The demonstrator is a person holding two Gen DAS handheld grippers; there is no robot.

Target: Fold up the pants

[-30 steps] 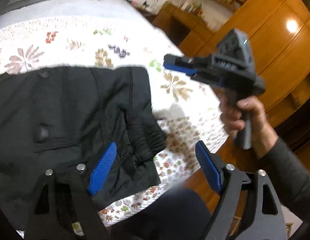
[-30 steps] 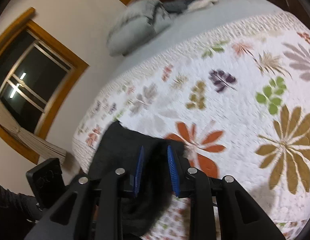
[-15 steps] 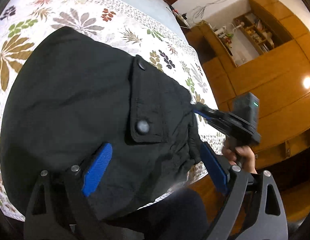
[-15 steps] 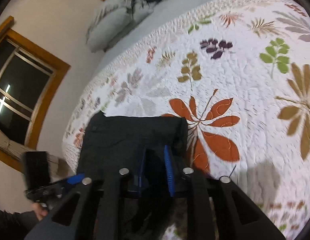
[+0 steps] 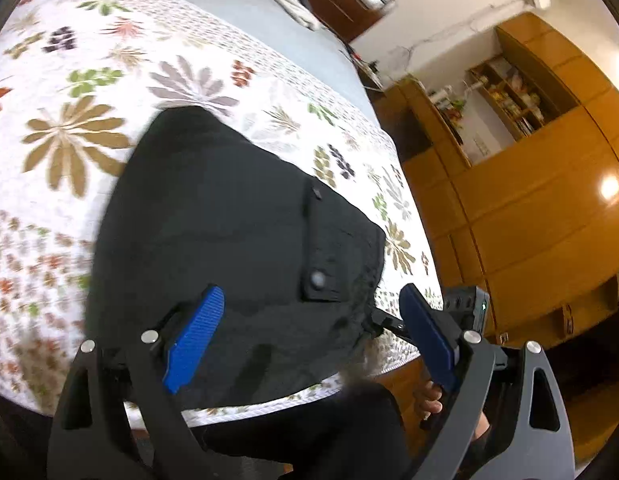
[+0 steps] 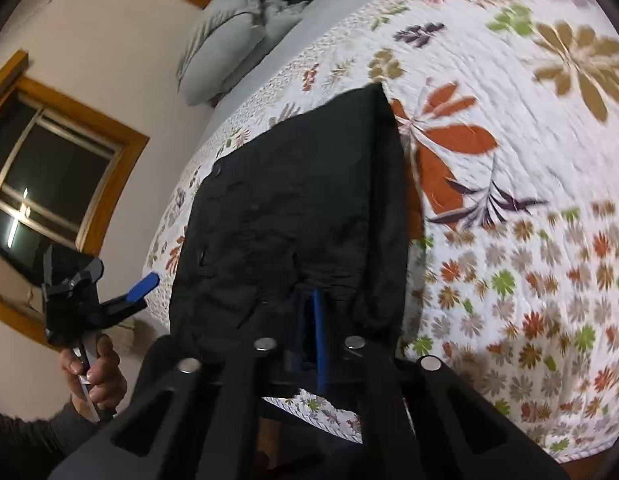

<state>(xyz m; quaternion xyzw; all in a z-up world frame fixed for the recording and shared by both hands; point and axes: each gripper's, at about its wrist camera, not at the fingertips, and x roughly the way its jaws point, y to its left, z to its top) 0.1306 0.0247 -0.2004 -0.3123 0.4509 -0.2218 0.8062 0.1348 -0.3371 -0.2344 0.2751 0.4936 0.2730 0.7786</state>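
We see the black folded fabric pants (image 5: 237,240) lying as a compact rectangle near the lower edge of the white floral quilted bedspread (image 5: 89,92), centre of both views. The right gripper (image 6: 311,320), bottom centre, has just been closing and now pinches the near hem of the pants between its blue pads. The left gripper (image 5: 309,336) hangs over the bundle, jaws spread wide, touching nothing. We judge the folding nearly complete; a final tidy or release remains.
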